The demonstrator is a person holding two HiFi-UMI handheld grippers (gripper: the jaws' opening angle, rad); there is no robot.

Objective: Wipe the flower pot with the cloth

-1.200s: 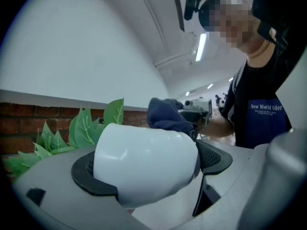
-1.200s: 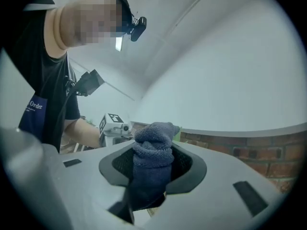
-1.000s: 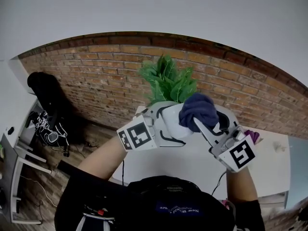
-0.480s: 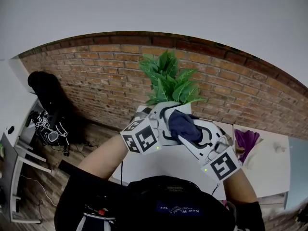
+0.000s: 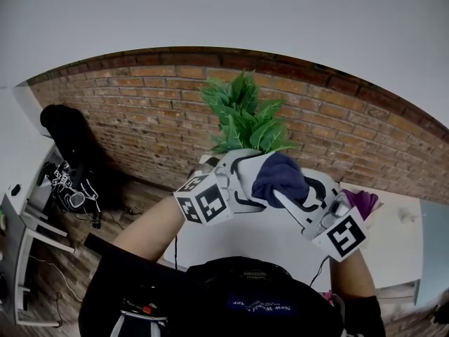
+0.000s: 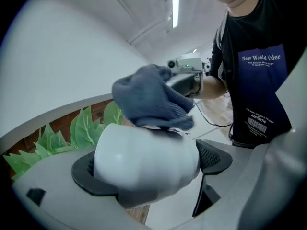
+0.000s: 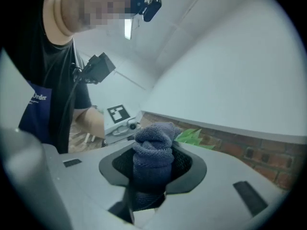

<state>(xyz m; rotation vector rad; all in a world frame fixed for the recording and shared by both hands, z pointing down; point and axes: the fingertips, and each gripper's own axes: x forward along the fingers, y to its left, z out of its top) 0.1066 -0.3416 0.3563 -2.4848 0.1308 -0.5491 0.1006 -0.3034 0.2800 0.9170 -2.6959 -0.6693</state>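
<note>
Above the white table [image 5: 231, 241], head view: I have the flower pot [image 5: 245, 174] lifted well clear of the tabletop in front of the brick wall [image 5: 140, 111], with its green leaves [image 5: 245, 121] fanning up behind it.
Left gripper [image 5: 244, 187]: clamped around the pot's white body.
Right gripper [image 5: 286, 188]: closed on the dark blue cloth [image 5: 278, 175], which presses on the pot's right side.
Change: a second ago the cloth sat high, by the rim. Half a second ago it had slid down the pot toward me. Now it is back up near the rim. The pot itself has barely shifted.
Meaning: I judge the wiping to be in full swing, with one down-and-up stroke just finished on this side. The far side looks out of the cloth's reach, so I would expect to turn the pot for that.
Left gripper view: the jaws stand wide, one on each side of the pot [image 6: 144, 159], which lies tilted across them. The cloth [image 6: 148, 99] is bunched on its upper wall, touching it. Leaves [image 6: 81, 131] show at the left.
Right gripper view: the jaws are nearly together, pinching the cloth [image 7: 153, 157] into a wad that bulges forward. Leaf tips [image 7: 192, 135] peek out beyond it, and the wad hides the pot from this camera.
</note>
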